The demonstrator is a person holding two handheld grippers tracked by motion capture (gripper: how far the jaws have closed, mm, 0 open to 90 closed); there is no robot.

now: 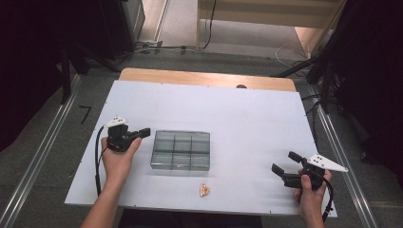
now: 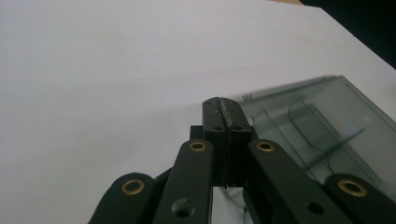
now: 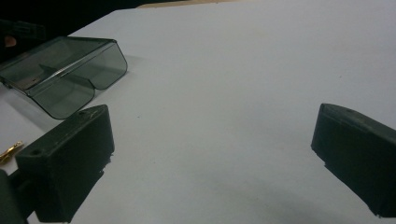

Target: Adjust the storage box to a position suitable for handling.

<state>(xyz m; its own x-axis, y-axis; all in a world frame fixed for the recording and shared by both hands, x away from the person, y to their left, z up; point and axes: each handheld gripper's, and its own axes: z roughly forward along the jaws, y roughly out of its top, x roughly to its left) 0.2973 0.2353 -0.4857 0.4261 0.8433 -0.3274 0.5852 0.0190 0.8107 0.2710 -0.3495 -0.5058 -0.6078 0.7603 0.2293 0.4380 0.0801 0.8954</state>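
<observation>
A smoky clear compartment box [image 1: 181,149] lies closed on the white table top [image 1: 237,114], left of centre. My left gripper [image 1: 144,132] is shut with nothing in it, its tips just left of the box's upper left corner. In the left gripper view its jaws [image 2: 225,112] press together beside the box [image 2: 322,126]. A small gold-coloured part [image 1: 204,190] lies near the front edge, below the box. My right gripper [image 1: 284,162] stands open at the front right, with bare table between its pads [image 3: 70,154]. The right gripper view shows the box [image 3: 65,74] far left and the gold part [image 3: 10,151].
The white board sits on a wooden table [image 1: 204,77] whose far strip shows. Metal rails [image 1: 43,152] run along both sides on the floor. Dark curtains and stands [image 1: 328,61] flank the table. Cables trail from both grippers.
</observation>
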